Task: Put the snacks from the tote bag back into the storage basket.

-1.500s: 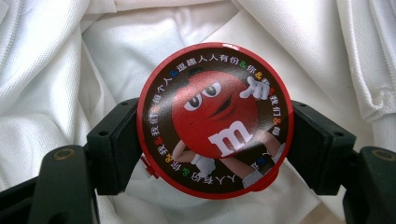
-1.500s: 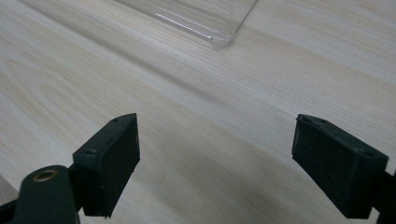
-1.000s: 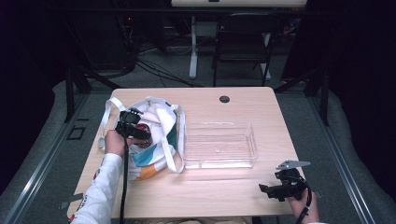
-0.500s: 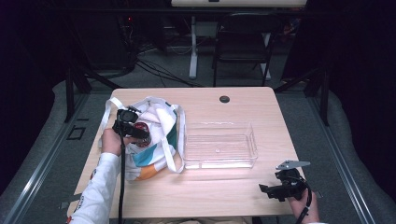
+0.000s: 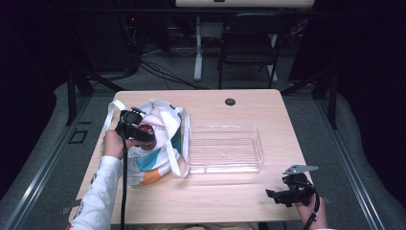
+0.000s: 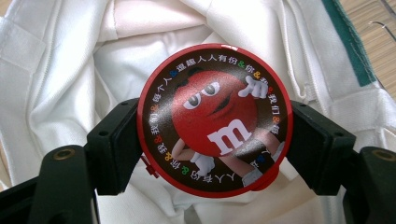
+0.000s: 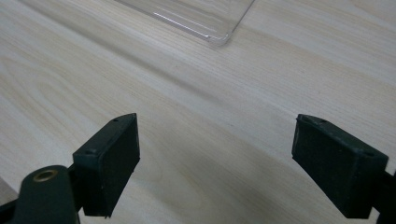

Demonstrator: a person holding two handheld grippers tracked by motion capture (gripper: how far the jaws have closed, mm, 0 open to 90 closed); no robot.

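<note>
Over the white bag (image 6: 60,93), my left gripper (image 6: 215,140) pinches the round candy tin (image 6: 215,120) by its rim, rigid, light, probably slippery there, while my right gripper (image 7: 229,154) idles, jaws apart.

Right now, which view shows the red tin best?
The left gripper view: the red tin sits face-on, its lid print sharp, pinched at both sides by the left gripper over the white bag. The high view shows the tin as a small red patch at the gripper.
</note>
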